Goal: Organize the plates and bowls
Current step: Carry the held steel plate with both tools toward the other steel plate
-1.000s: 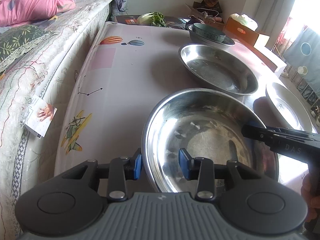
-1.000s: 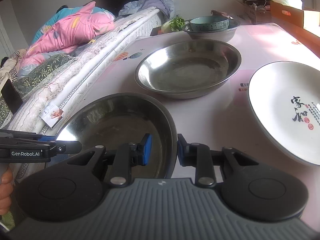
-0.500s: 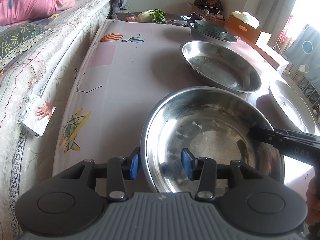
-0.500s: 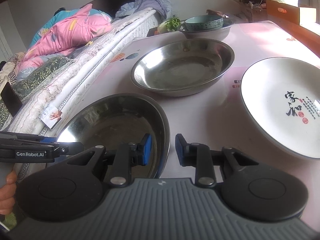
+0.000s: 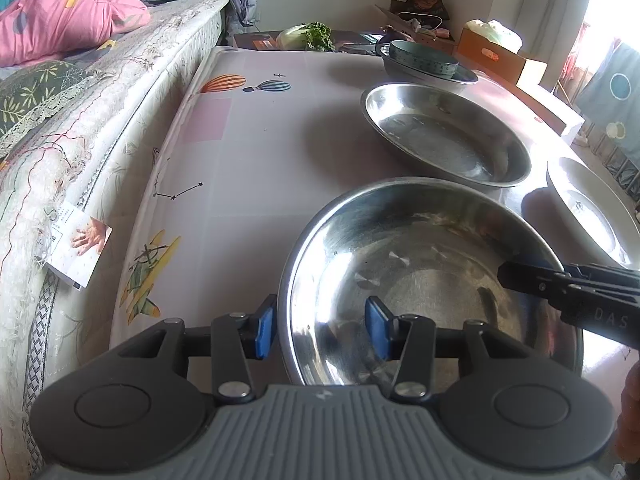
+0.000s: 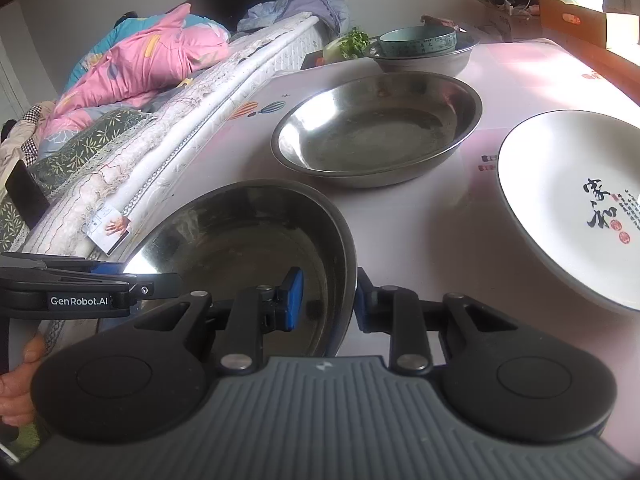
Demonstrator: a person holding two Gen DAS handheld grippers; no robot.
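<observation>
Left tool (image 5: 320, 328) opening astride the steel bowl (image 5: 420, 264) rim; right tool (image 6: 328, 300) pinches it (contact hidden).

Steel bowl (image 5: 420, 264) upright, near steel basin (image 5: 444, 132).

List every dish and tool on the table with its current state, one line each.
Near steel basin: upright, empty, its rim between both tools' fingers.
Far steel basin: upright, empty, untouched.
White plate: flat on the table, empty.
Teal bowl: nested in a grey bowl.
Left tool: jaws opening, astride the near basin's rim.
Right tool: clamped on the near basin's rim.
</observation>
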